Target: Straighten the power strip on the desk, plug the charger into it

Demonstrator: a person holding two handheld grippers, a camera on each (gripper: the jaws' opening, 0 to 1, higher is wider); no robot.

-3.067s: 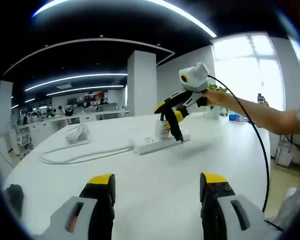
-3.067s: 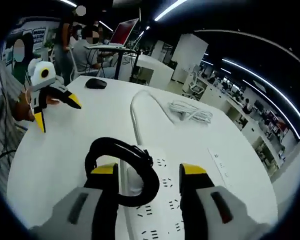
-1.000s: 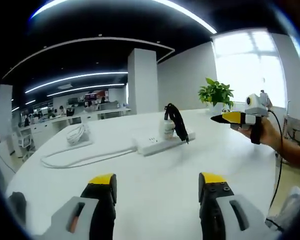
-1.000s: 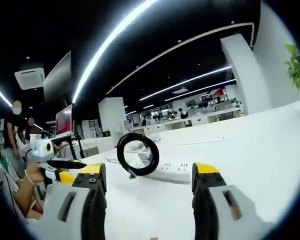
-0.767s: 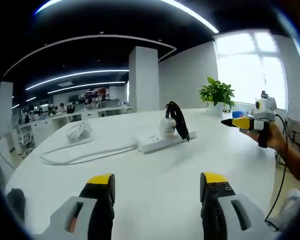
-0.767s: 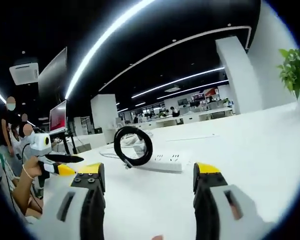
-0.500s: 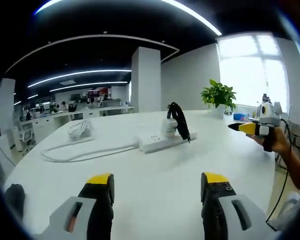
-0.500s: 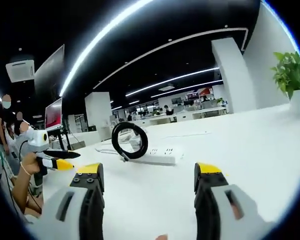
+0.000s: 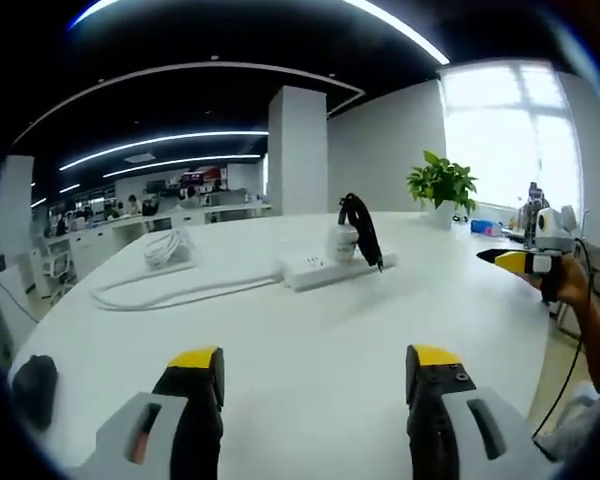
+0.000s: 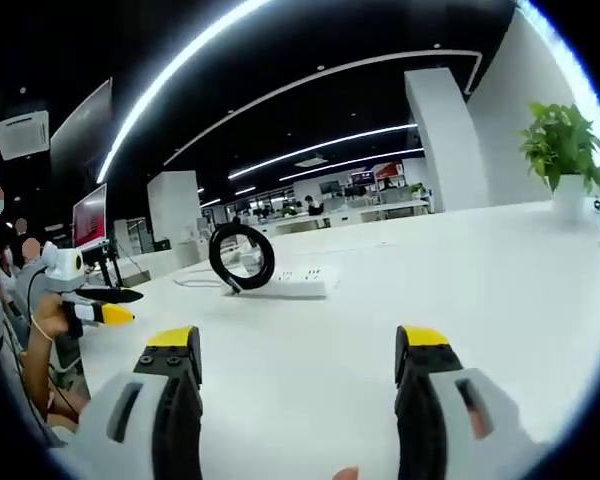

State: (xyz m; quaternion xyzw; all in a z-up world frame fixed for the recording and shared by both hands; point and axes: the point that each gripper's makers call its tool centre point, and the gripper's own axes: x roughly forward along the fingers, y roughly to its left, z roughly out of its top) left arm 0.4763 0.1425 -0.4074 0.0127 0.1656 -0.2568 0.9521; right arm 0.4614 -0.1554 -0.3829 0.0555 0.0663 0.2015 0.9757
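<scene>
A white power strip (image 9: pixel 335 268) lies on the white desk (image 9: pixel 310 330) with a white charger (image 9: pixel 343 243) standing plugged on it. The charger's black coiled cable (image 9: pixel 360 230) stands up beside the charger. In the right gripper view the strip (image 10: pixel 292 285) lies far ahead, with the black coil (image 10: pixel 240 258) at its left end. My left gripper (image 9: pixel 315 365) is open and holds nothing, well short of the strip. My right gripper (image 10: pixel 298 350) is open too, with nothing between its jaws. It also comes into the left gripper view (image 9: pixel 525 260) at the right, held by a hand.
The strip's white lead (image 9: pixel 180 290) curves left across the desk to a bundled white cable (image 9: pixel 165 250). A black mouse (image 9: pixel 35 390) lies near the left edge. A potted plant (image 9: pixel 442 185) stands at the back right. The left gripper (image 10: pixel 90 300) shows beside the desk edge.
My right gripper, which stood over the charger on the strip, has drawn back to the right, empty. The charger and coil stay on the strip. Both views have backed away a little.
</scene>
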